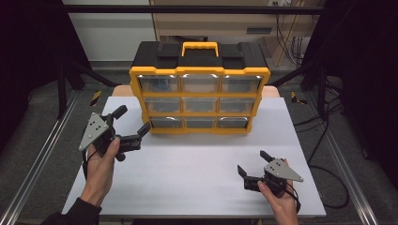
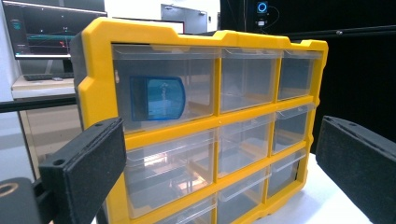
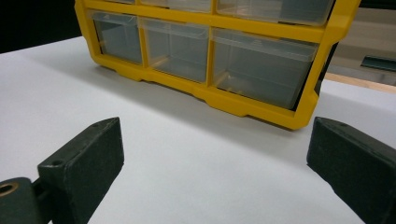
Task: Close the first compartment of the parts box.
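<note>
I see the yellow drawer cabinet [image 1: 199, 96] standing upright at the far edge of the white surface [image 1: 187, 173], nine clear drawers facing me, a blue box [image 2: 157, 98] inside its top-left drawer. My left gripper [image 1: 133, 123] hovers just beside the cabinet's lower left corner, jaws spread and empty. My right gripper [image 1: 253, 161] sits near the front right corner, well apart from the cabinet, jaws likewise spread.

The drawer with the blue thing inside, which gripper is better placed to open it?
Left, probably. The left gripper hovers open by the organizer's left side, facing that top-left drawer. The right gripper sits open, farther back.
</note>
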`<control>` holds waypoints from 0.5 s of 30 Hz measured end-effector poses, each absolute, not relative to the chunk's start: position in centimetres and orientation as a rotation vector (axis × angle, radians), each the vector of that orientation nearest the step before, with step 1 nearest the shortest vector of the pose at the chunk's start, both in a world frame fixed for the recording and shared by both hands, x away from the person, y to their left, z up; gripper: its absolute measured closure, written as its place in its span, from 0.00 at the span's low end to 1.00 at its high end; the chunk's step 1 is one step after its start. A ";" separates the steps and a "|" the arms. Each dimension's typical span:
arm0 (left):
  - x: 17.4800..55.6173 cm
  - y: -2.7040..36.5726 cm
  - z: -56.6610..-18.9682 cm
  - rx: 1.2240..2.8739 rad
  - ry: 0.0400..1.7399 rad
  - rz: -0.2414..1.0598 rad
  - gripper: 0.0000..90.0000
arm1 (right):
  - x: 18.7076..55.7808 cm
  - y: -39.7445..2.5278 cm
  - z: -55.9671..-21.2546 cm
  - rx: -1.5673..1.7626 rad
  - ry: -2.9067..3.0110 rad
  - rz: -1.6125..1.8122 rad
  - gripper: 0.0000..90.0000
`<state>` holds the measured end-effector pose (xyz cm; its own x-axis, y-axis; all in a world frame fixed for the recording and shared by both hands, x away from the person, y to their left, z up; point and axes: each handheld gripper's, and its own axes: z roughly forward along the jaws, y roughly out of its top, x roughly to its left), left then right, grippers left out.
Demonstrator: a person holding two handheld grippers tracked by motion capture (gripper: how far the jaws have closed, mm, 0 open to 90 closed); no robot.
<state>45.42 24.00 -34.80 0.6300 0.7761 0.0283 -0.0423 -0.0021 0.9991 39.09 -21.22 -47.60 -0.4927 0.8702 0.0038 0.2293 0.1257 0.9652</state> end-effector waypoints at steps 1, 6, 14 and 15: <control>45.3 24.1 -34.9 1.437 0.660 0.724 0.02 | 39.1 -21.2 -47.6 1.064 1.815 1.393 0.05; 45.1 25.0 -35.2 1.433 0.670 0.732 0.02 | 39.1 -21.2 -47.6 1.064 1.816 1.395 0.05; 44.6 26.2 -35.5 1.413 0.681 0.737 0.01 | 39.0 -21.3 -47.6 1.065 1.812 1.394 0.05; 44.5 26.3 -35.5 1.410 0.684 0.738 0.01 | 39.0 -21.3 -47.6 1.064 1.813 1.395 0.05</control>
<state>44.55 26.28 -35.50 0.6082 0.7937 0.0126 -0.0473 0.0203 0.9987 39.04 -21.27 -47.56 -0.4915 0.8708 0.0063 0.2293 0.1224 0.9656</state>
